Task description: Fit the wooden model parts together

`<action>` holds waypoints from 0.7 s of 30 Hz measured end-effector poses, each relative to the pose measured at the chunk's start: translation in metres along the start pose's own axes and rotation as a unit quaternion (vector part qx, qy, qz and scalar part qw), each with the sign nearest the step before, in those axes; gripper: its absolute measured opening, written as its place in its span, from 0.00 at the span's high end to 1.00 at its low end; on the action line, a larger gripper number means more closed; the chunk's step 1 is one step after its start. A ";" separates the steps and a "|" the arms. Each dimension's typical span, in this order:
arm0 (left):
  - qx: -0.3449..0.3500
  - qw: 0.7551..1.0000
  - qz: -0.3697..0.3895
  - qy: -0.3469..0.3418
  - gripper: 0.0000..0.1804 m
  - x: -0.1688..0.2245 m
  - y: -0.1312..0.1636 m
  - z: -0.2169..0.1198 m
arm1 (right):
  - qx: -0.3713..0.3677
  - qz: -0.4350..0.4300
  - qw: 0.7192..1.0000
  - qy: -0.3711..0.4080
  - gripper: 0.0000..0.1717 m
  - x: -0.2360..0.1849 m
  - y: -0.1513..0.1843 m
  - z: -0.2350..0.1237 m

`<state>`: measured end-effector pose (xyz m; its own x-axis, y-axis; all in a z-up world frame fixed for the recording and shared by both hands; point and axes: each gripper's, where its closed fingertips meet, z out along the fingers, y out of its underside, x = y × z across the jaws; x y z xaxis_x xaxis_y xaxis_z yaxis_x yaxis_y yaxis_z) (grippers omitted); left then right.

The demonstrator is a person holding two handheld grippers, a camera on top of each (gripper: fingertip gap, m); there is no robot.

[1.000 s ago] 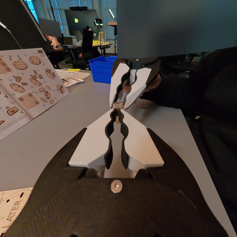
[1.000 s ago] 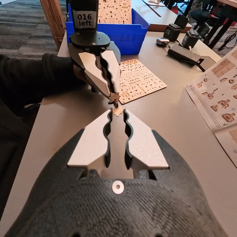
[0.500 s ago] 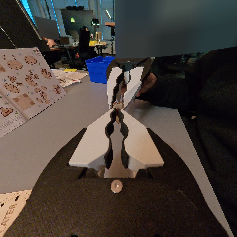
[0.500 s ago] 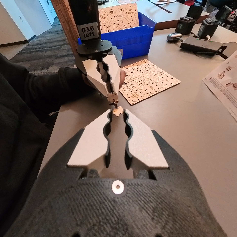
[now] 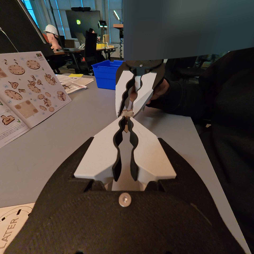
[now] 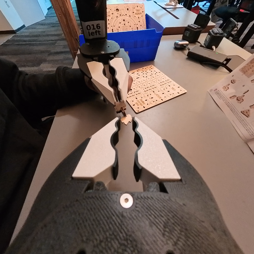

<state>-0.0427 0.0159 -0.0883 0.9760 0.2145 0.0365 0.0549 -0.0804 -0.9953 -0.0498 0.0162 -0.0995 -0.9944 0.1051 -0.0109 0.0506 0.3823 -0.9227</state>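
Observation:
My left gripper (image 5: 125,120) is shut on a thin flat wooden piece (image 5: 125,127), seen edge-on between its pads. In the right wrist view this piece (image 6: 119,106) is hand-shaped and sticks out of the left gripper's (image 6: 119,101) tips. My right gripper (image 6: 125,119) is shut on a small leaf-shaped wooden piece (image 6: 126,120) at its very tips. The two grippers meet tip to tip above the grey table (image 6: 171,137). A short wooden peg (image 6: 123,113) runs between the two pieces. The right gripper (image 5: 127,115) also shows in the left wrist view, coming down from above with its piece (image 5: 127,113).
A wooden sheet of cut-out parts (image 6: 155,88) lies just beyond the grippers, with a blue bin (image 6: 137,45) behind it. An instruction booklet (image 5: 27,89) lies open at the left. Black chargers and an adapter (image 6: 206,55) sit at the far right. The table edge runs close by the person's dark sleeve (image 6: 34,85). Both grippers' tips are close together, under 4 cm apart.
Both grippers stay shut on their wooden pieces, held tip to tip. The pair has swung a little, so the background has shifted in both views.

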 end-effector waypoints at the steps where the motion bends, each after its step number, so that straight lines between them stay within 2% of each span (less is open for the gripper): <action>1: 0.001 1.000 0.000 0.000 1.00 0.000 0.000 0.000 | 0.002 -0.008 1.000 0.002 0.92 0.000 0.000 0.000; 5: 0.012 1.000 -0.006 0.007 1.00 0.002 -0.004 -0.002 | 0.013 -0.036 0.999 0.008 0.92 -0.002 -0.004 -0.001; 21: 0.021 1.000 -0.011 0.018 1.00 0.004 -0.007 -0.003 | 0.025 -0.045 0.999 -0.002 0.92 -0.004 -0.007 -0.002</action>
<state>-0.0382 0.0148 -0.0809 0.9815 0.1814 0.0614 0.0688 -0.0348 -0.9970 -0.0456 0.0151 -0.0921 -0.9951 0.0691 0.0708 -0.0428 0.3444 -0.9378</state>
